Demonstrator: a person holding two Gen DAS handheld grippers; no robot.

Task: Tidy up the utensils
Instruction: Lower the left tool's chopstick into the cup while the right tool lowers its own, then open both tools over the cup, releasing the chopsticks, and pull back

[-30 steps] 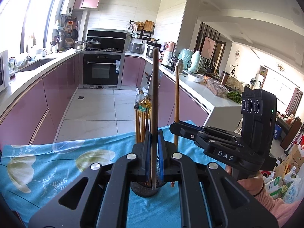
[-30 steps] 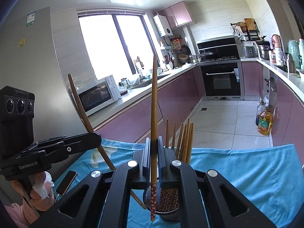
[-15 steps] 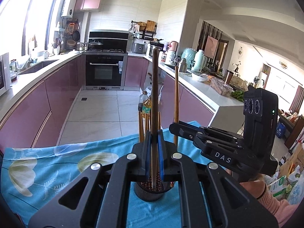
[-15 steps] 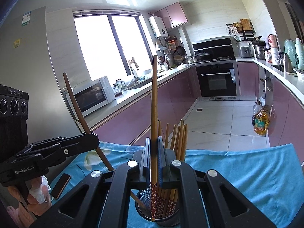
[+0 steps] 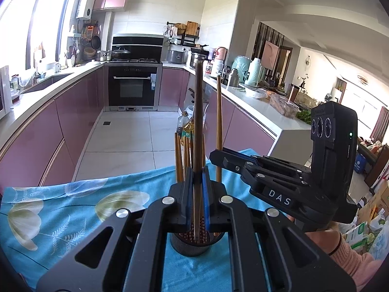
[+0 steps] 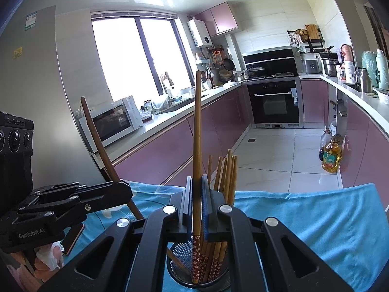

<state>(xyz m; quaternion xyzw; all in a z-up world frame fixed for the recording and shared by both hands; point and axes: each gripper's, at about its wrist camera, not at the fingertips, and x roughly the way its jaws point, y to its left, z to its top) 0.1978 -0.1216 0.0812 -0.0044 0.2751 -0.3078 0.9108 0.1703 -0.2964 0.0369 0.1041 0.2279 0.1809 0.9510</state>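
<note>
Two printed marks you can read, one on each gripper body

You see "DAS" in white on the right gripper, on its black body in the left wrist view; "GenRobot.AI" stands on the left gripper in the right wrist view. The fridge stickers are too small to read.

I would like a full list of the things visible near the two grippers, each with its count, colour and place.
Mesh holder: one, black, on the cloth.
Chopsticks in holder: several, light brown, upright.
Dark chopstick: one, dark brown, its tip inside the holder.
Light chopstick: one, tan with patterned red end, its tip inside the holder.
Cloth: one, blue, floral.
Oil bottle: one, yellow, on the floor.
Left gripper: shut on dark chopstick.
Right gripper: shut on light chopstick.
</note>
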